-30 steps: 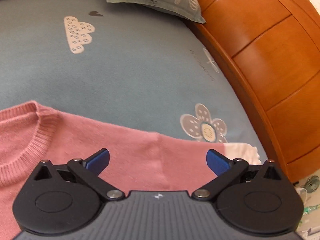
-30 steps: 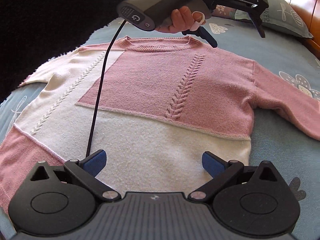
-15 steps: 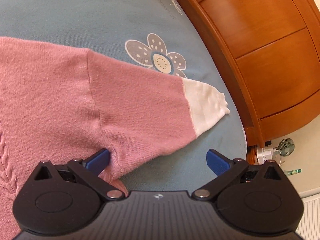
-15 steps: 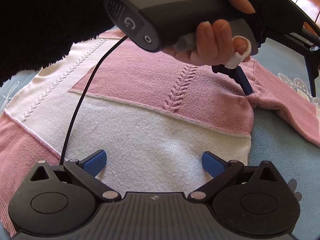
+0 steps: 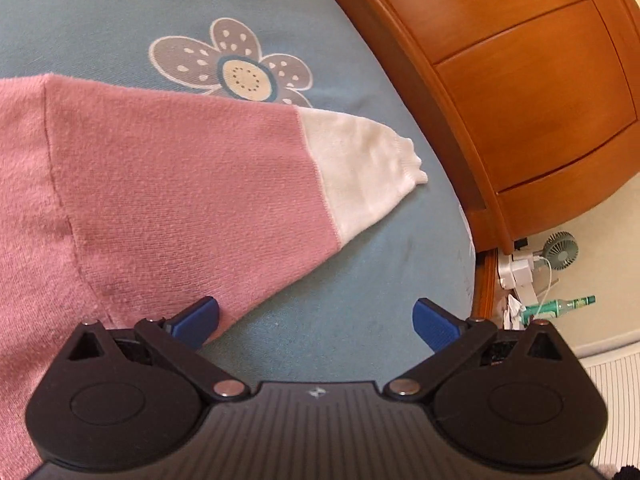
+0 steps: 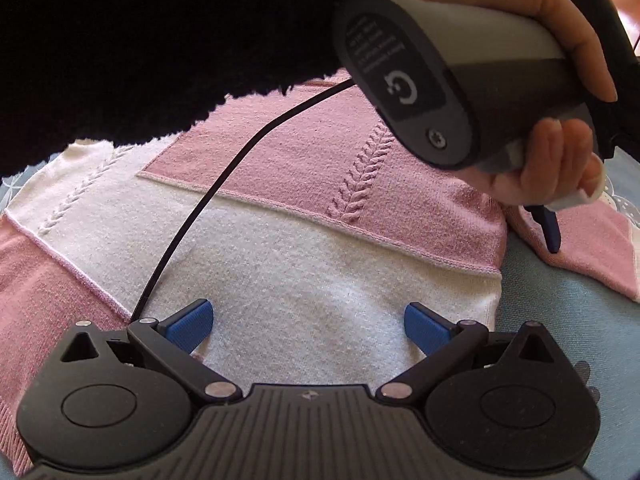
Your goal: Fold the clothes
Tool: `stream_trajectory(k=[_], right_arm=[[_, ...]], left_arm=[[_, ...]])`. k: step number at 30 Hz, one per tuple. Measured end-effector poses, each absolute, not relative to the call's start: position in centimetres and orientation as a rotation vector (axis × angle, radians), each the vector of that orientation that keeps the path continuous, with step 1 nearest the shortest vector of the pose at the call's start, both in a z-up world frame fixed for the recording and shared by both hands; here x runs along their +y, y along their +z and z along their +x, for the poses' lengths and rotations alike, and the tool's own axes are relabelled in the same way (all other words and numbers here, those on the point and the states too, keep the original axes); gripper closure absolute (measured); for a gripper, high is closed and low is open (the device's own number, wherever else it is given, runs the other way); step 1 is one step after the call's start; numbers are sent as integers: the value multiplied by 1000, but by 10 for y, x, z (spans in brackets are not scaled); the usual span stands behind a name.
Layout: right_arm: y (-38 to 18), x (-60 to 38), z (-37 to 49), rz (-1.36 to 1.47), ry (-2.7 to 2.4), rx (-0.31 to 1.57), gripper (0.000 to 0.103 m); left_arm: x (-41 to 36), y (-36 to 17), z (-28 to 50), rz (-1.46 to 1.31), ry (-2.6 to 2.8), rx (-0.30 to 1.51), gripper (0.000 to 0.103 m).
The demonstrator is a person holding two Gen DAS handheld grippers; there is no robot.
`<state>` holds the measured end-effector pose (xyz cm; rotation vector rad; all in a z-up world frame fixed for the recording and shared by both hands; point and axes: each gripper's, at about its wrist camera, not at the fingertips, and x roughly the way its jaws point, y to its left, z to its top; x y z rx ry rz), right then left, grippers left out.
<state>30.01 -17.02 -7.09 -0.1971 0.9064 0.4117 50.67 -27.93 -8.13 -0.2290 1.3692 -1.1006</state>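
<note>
A pink and white knit sweater [image 6: 304, 240] lies flat on the blue bed sheet [image 5: 340, 280]. Its pink sleeve [image 5: 180, 184] with a white cuff [image 5: 360, 168] stretches toward the bed's edge. My left gripper [image 5: 316, 320] is open, low over the sleeve's lower edge, with its left fingertip [image 5: 196, 316] at the fabric. In the right wrist view one blue finger [image 6: 550, 228] of it touches the sleeve by the armpit. My right gripper [image 6: 308, 324] is open and empty above the sweater's white lower part.
A wooden headboard [image 5: 520, 80] curves along the bed's far side. On the floor beyond lie a small fan [image 5: 560, 248], a green bottle [image 5: 560, 304] and a power strip. The left hand, its dark sleeve and a black cable [image 6: 208, 208] cross the right wrist view.
My left gripper has moved from the collar area along the shoulder and down to the sleeve's lower edge near the armpit. My right gripper has stayed over the sweater's hem.
</note>
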Motion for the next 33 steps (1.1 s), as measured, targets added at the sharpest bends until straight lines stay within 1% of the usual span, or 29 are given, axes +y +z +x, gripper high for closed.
stream_trajectory(k=[6,11,15,19,22,25,29,33], right_arm=[[-69,-170,302,-200,413,908,0],[-70,-169,299,-200,403,906,0],[-73,-167,299,-205,398,901,0],[-74,-166,299,-208,398,899,0],[-74,-165,300,-210,398,895,0],[-74,-166,300,-208,398,896,0],[-74,-167,300,-207,400,895,0],[-74,-167,300,-207,401,895,0]], left_arm=[[-262,-48,514,-219,-1054,1255,1],[-216,-28,527,-240,-895,1208,1],[-178,-43,545,-265,-737,1232,1],[-150,-71,560,-325,-610,1250,1],[-146,-83,569,-390,-586,1240,1],[-160,-79,574,-346,-579,1215,1],[-174,-66,568,-284,-602,1192,1],[-165,-50,551,-239,-595,1181,1]])
